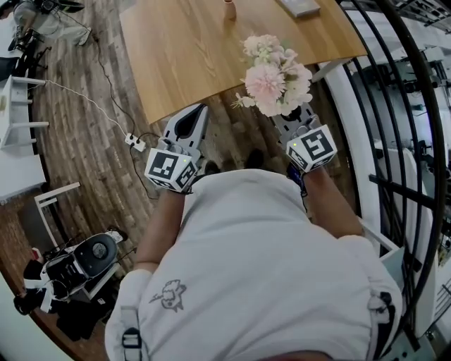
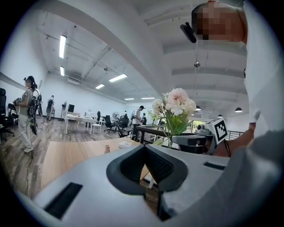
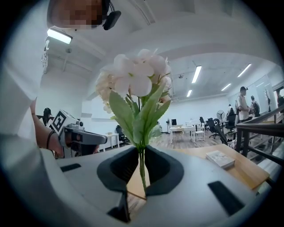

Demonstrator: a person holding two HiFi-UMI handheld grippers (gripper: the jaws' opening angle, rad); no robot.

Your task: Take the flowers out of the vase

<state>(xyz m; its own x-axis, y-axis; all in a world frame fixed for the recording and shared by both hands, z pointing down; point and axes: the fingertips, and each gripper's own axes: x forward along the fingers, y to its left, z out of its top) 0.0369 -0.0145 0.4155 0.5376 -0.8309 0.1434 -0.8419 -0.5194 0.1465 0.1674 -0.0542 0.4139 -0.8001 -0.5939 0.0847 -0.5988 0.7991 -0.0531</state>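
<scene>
Currently in the carrying stage, by my reading: the flowers sit right of centre, clear of the vase at top centre on the table. Advice: hold the stems upright under steady pressure, then lay them down gently. Right gripper is nearly closed, pinching the thin stems. Left gripper is closed and empty.
</scene>
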